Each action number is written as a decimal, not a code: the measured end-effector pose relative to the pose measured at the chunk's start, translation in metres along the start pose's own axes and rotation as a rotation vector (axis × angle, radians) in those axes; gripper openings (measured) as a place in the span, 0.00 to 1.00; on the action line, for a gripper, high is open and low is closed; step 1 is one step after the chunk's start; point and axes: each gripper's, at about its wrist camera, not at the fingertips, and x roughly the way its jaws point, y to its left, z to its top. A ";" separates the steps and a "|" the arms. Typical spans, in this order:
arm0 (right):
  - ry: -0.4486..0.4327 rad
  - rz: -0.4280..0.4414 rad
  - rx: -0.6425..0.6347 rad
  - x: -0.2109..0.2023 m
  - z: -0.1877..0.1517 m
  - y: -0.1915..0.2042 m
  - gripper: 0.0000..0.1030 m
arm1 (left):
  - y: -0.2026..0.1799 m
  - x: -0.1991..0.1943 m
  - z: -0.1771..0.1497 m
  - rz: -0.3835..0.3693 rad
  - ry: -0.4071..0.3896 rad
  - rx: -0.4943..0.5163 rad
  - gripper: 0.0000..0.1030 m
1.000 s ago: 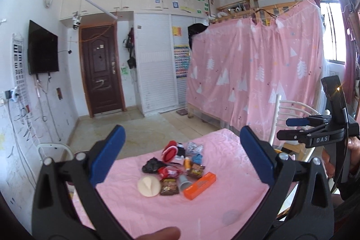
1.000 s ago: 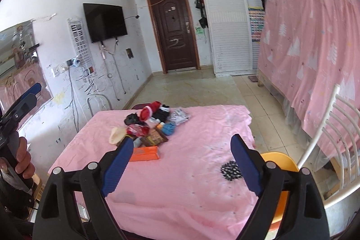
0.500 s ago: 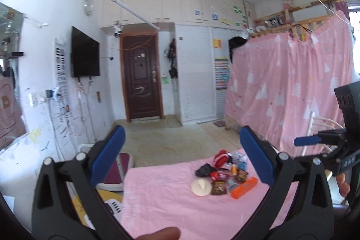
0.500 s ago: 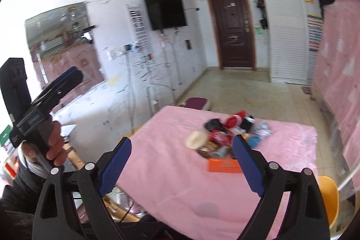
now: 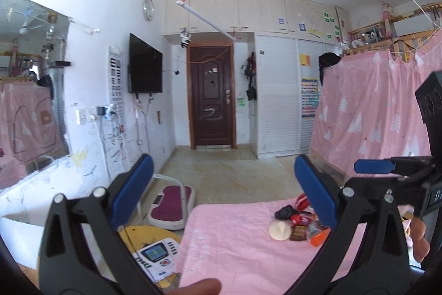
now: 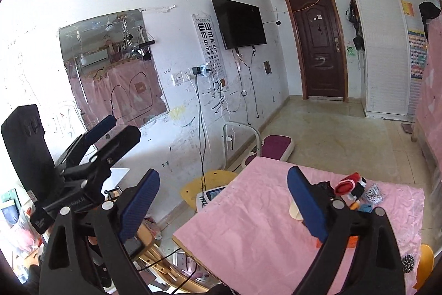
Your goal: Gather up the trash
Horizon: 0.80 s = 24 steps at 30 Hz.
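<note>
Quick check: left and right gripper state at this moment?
Left gripper: open, holding nothing, raised short of the trash pile.
Right gripper: open, holding nothing, also off the pink table.

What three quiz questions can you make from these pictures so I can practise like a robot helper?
1. True or false: the left gripper is holding a piece of trash.
2. What colour is the cloth on the table?
3. The trash pile sits: A) on the floor, B) on the table, C) on the yellow stool.

Key: 1 false, both the left and the right gripper are open and empty; 2 pink; 3 B.
</note>
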 end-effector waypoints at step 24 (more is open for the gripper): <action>-0.022 0.176 0.062 0.031 0.078 0.112 0.85 | 0.115 -0.059 0.017 0.303 -0.169 -0.245 0.94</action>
